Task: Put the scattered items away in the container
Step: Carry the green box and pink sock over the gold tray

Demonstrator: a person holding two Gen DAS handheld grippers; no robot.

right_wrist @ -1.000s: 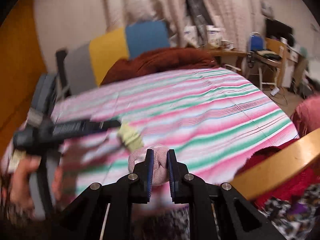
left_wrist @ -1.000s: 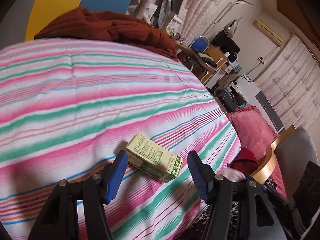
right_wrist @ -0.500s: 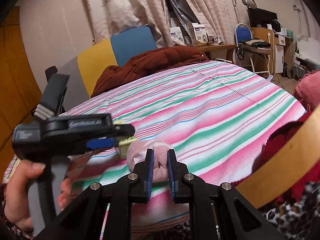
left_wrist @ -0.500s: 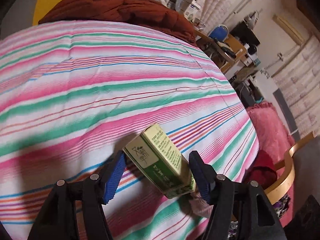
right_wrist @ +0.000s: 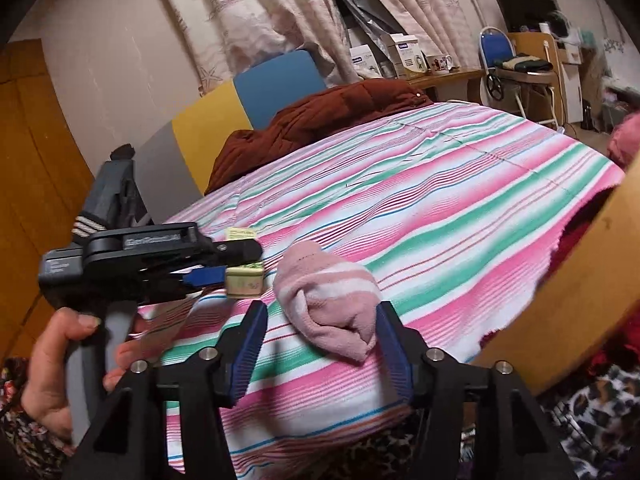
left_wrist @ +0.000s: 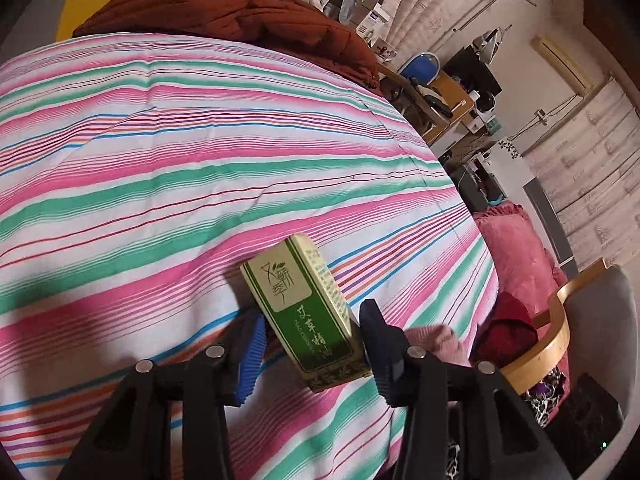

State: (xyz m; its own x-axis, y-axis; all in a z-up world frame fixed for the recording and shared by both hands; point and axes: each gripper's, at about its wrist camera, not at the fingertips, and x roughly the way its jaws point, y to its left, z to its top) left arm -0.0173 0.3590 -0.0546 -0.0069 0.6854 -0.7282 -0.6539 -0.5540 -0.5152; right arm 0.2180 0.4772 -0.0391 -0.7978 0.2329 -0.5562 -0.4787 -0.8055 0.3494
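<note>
While the left gripper [left_wrist: 310,350] is closing on a light, stiff box [left_wrist: 306,314], the right gripper [right_wrist: 320,346] is opening around a soft sock [right_wrist: 330,300].

Warm, fairly dim indoor light fills both views. The striped bedspread [left_wrist: 240,168] is evenly lit, with a soft dark shadow across its near left edge in the left wrist view. Fisheye bending curves the bed's edges and blackens the corners. The right wrist view is slightly soft; the curtains [right_wrist: 280,20] look washed out.
</note>
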